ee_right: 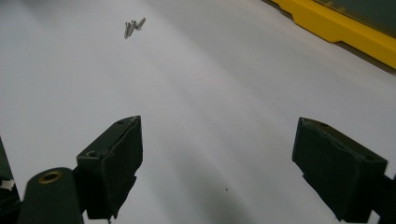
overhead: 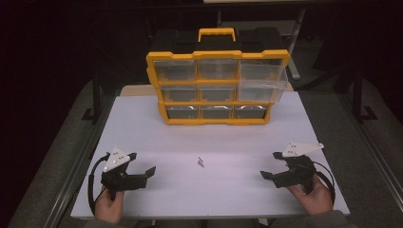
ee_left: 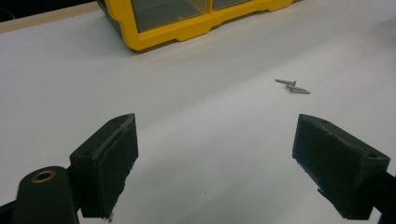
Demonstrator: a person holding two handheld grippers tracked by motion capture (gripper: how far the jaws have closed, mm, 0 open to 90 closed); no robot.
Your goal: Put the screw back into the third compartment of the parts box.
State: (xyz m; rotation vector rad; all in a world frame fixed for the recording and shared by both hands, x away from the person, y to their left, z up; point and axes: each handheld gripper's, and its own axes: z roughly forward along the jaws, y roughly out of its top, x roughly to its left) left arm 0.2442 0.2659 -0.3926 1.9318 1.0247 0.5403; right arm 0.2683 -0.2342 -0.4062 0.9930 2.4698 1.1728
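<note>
A yellow and black organizer box (overhead: 217,88) with clear drawers stands upright at the back of the white table (overhead: 209,190); its upper right drawer (overhead: 264,84) sticks out a little. Small metal screws (overhead: 201,162) lie together at the table's middle, also seen as screws (ee_left: 292,86) and screws (ee_right: 133,25). My left gripper (overhead: 141,162) rests at the front left, open and empty, jaws pointing toward the middle. My right gripper (overhead: 270,165) sits at the front right, open and empty. Both jaw pairs, left (ee_left: 215,158) and right (ee_right: 217,163), stand wide over bare tabletop.
The organizer's yellow base edge (ee_left: 187,32) lies ahead of the left gripper, and the same base (ee_right: 341,30) shows at the right gripper view's upper right. Dark floor and metal frame rails (overhead: 81,156) surround the table. Cables trail from both grippers near the front edge.
</note>
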